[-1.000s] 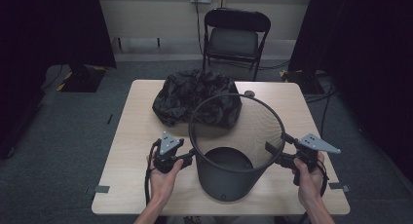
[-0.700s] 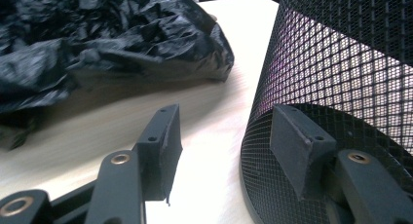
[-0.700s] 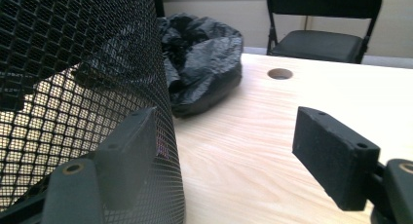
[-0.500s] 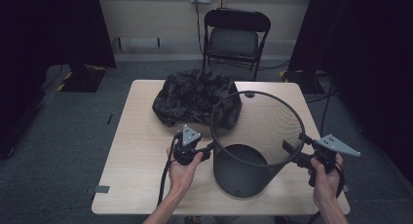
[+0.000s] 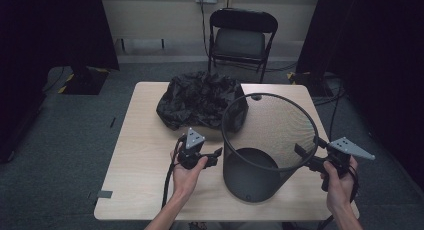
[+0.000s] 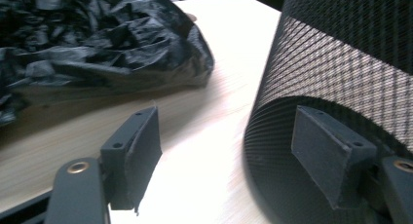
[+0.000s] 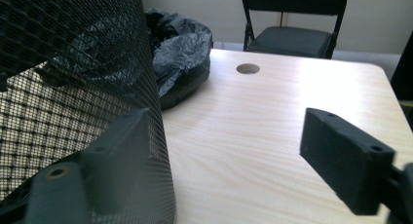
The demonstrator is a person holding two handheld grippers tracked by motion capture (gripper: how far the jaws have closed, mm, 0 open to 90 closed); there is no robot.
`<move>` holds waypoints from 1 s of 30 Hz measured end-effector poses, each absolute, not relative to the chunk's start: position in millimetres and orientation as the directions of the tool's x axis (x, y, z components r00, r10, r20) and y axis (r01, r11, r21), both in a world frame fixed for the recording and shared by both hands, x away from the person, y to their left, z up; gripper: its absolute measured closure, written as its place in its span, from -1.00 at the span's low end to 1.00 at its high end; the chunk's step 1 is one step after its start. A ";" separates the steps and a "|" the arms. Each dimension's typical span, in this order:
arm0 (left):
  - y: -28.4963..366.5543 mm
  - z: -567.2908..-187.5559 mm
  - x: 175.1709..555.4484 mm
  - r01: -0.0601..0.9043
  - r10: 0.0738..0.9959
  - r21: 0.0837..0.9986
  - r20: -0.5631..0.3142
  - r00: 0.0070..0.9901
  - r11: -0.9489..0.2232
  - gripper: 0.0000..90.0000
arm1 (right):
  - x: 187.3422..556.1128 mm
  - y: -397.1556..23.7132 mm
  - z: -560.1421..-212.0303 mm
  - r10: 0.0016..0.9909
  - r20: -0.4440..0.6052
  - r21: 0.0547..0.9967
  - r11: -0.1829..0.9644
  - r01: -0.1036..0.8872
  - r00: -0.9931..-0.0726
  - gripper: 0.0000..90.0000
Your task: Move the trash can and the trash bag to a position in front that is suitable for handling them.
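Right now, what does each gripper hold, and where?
Nothing is held. Jaws on both have just been opening: the right gripper straddles the mesh basket at its rim, pads apart; the left gripper stands open beside it.

The high view is dim overall. Light falls from above onto the table [image 5: 145, 140], which is the brightest area; the floor and the curtains at both sides stay near black. The bin [image 5: 260, 150] casts a soft shadow toward the near edge of the table. The picture is slightly soft, with mild grain.

In the left gripper view, the table glares almost white between the jaws, and the near mesh is blurred. The bag [image 6: 87, 44] shows small highlights.

In the right gripper view, the near jaws are out of focus and the far right corner of the table is overexposed.
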State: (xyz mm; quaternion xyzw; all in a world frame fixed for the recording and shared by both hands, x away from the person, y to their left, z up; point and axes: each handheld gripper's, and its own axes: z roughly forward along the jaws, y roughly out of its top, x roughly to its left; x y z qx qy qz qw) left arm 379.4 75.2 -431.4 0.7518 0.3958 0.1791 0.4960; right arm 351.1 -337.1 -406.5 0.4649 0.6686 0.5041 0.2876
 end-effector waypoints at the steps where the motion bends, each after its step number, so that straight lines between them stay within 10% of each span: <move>1: 77.8 -432.9 378.9 0.417 0.769 0.886 -0.122 0.628 -0.201 -0.44 | 351.0 -337.8 -408.1 0.911 0.087 0.939 0.061 0.338 -0.404 -0.66; 30: 108.1 -426.4 432.5 0.376 0.693 0.862 -0.041 0.720 -0.340 -0.62 | 352.9 -335.7 -498.5 0.886 -0.007 0.732 0.321 0.602 -0.464 -0.69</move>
